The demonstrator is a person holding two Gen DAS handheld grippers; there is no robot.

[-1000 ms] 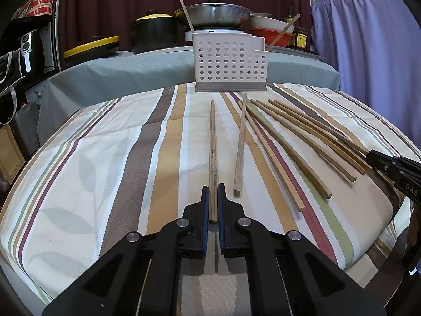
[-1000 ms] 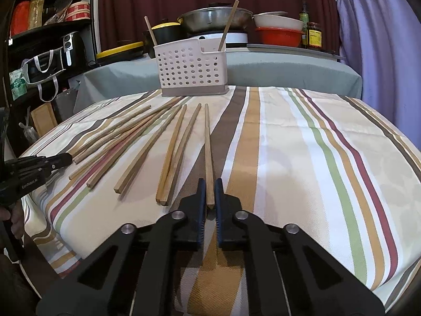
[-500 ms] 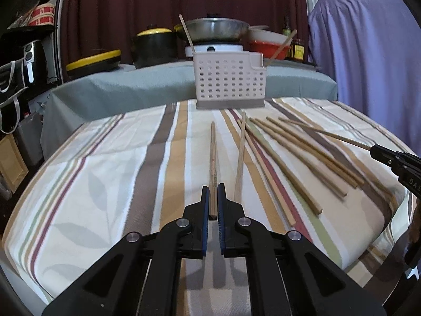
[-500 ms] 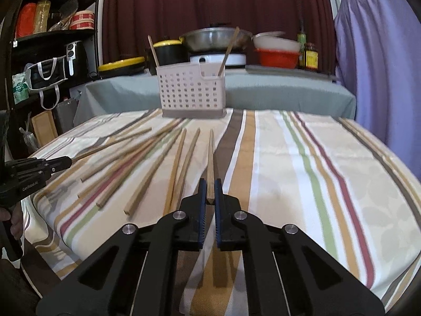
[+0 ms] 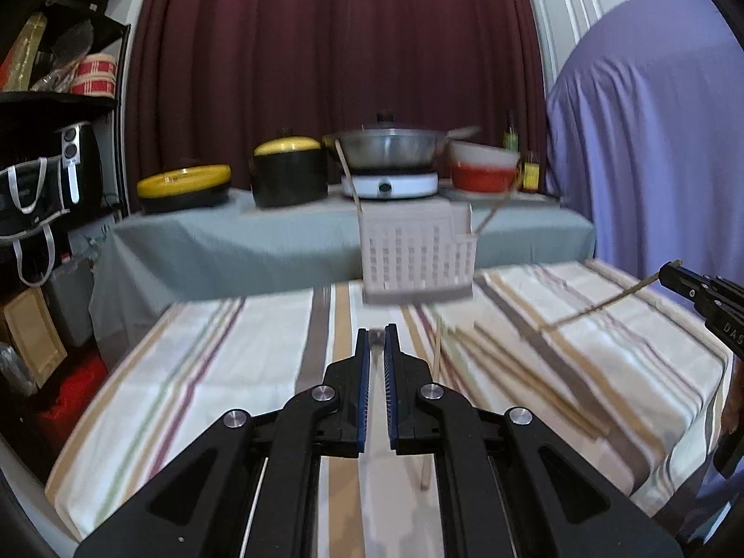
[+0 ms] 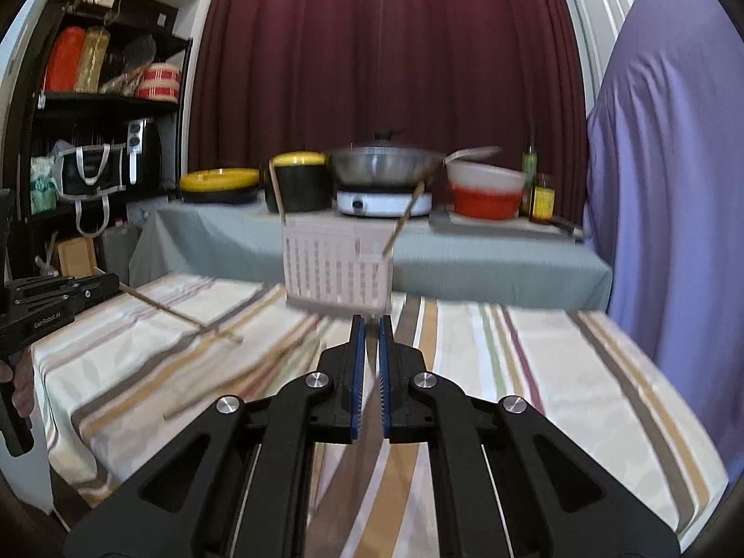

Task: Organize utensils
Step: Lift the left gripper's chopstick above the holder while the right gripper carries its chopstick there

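Chopsticks, one in each of my grippers, are held clear of the striped tablecloth point(image 5: 223, 372). My left gripper point(image 5: 377, 339) has its jaws closed on the near end of a wooden chopstick point(image 5: 376, 335), seen end-on between the blue pads and pointing away toward the far side of the table. My right gripper point(image 6: 371, 325) is likewise clamped on a second chopstick point(image 6: 372, 339), which shows as a thin blurred sliver between its pads. In the left wrist view that right gripper enters at the right edge point(image 5: 697, 286), its chopstick point(image 5: 604, 304) slanting down and leftward with its free end over the cloth. In the right wrist view my left gripper appears at the left edge point(image 6: 60, 295), its chopstick point(image 6: 181, 318) slanting rightward above the table.

Loose chopsticks point(image 5: 511, 362) lie fanned on the cloth to the right of my left gripper, one point(image 5: 437, 348) just beside its right finger. White perforated caddy point(image 5: 418, 251) stands upright at the far edge of the table, already holding two sticks point(image 5: 348, 169) that lean outward. Beyond it, a grey-covered counter point(image 5: 232, 251) carries a lidded steel pan point(image 5: 388, 144) on a white burner point(image 5: 388, 184), a black pot with yellow lid point(image 5: 288, 172) and a red bowl point(image 5: 483, 176). Focus is soft throughout.
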